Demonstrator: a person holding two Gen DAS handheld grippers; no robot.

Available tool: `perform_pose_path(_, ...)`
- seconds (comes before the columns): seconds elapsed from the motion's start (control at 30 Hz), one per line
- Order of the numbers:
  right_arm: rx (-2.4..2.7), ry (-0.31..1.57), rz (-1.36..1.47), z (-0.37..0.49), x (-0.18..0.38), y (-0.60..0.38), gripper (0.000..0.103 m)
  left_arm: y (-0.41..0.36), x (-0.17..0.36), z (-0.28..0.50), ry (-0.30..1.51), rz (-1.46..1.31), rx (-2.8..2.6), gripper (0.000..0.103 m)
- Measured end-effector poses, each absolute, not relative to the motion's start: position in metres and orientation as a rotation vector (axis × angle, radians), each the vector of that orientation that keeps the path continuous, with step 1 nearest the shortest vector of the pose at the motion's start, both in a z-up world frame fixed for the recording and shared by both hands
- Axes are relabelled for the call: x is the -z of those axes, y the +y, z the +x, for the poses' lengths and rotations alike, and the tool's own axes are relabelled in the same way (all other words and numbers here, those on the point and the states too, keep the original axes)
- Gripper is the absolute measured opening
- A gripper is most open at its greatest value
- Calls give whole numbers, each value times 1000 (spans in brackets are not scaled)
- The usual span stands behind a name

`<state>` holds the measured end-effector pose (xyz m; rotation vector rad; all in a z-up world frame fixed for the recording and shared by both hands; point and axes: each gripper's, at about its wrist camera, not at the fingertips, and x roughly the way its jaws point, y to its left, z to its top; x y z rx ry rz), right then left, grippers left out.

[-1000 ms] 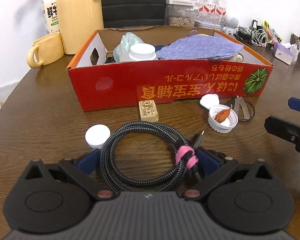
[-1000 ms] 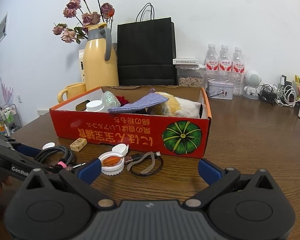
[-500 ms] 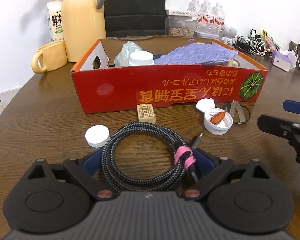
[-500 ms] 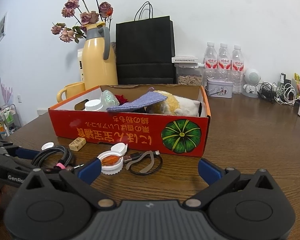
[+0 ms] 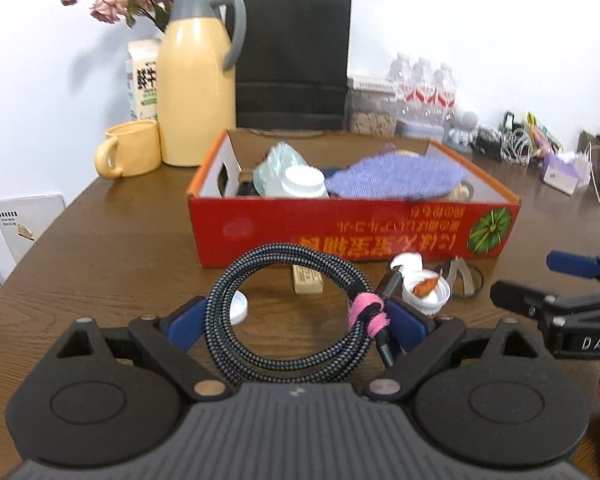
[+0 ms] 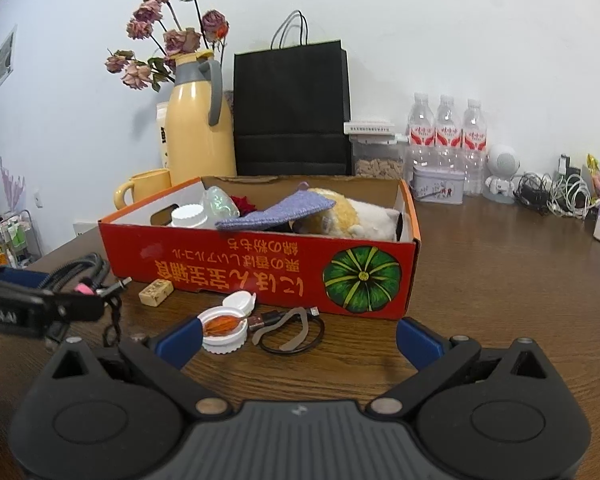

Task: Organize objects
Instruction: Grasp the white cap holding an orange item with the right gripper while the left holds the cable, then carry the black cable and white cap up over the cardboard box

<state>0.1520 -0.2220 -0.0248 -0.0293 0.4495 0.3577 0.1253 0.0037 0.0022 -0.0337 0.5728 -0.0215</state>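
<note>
A coiled black-and-grey braided cable (image 5: 300,253) with a pink tie (image 5: 366,313) hangs clear of the table, my left gripper (image 5: 296,322) shut on its two sides. It is raised in front of the red cardboard box (image 5: 340,232), which holds a purple cloth (image 5: 396,176), a white-capped jar (image 5: 303,182) and a plush toy (image 6: 364,216). The right wrist view shows that cable (image 6: 80,268) at the left edge. My right gripper (image 6: 299,340) stands open over the table with nothing between its fingers. A white lid (image 6: 222,326) holding an orange piece lies by its left finger.
In front of the box lie a tan block (image 6: 156,292), a small black cable loop with a grey strap (image 6: 292,328) and a white cap (image 5: 238,308). Behind stand a yellow thermos (image 5: 196,96), a mug (image 5: 128,150), a black bag (image 5: 292,60), water bottles (image 6: 446,136) and tangled chargers (image 6: 556,196).
My left gripper has closed on the coil and lifted it off the table toward the box. The right gripper has stayed where it was.
</note>
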Motion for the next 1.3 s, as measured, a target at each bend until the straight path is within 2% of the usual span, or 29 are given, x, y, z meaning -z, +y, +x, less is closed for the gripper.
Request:
perform_pose_path(0.1, -362, 436, -35, 150, 24, -222, 102, 10, -8, 121, 552, -47, 15, 95)
perform_pose_path(0.2, -379, 443, -40, 149, 23, -220, 93, 17, -10, 118, 540, -58, 6, 95)
perform_pose_path(0.3, -400, 455, -56, 150, 24, -215, 82, 23, -10, 118, 536, -71, 2, 95)
perform_pose_path(0.37, -406, 460, -69, 151, 24, -211, 66, 26, -9, 119, 535, -80, 0, 95)
perform_pose_path(0.43, -418, 467, -75, 155, 22, -207, 58, 28, -9, 119, 534, -85, 4, 95)
perform_pose_path(0.7, -492, 509, -125, 174, 20, -181, 42, 31, -8, 118, 530, -100, 8, 95)
perform_pose_path(0.93, -493, 563, -174, 193, 30, -162, 41, 36, -5, 117, 533, -113, 11, 95)
perform_pose_path(1.03, -518, 560, -188, 191, 33, -160, 33, 38, -5, 116, 532, -118, 11, 95)
perform_pose_path(1.13, -526, 543, -208, 187, 33, -158, 31, 40, -4, 117, 533, -124, 9, 95)
perform_pose_path(1.23, -534, 513, -218, 181, 30, -158, 1, 41, -4, 116, 533, -128, 8, 95)
perform_pose_path(1.3, -539, 512, -222, 179, 30, -159, 3, 42, -4, 115, 533, -129, 7, 95)
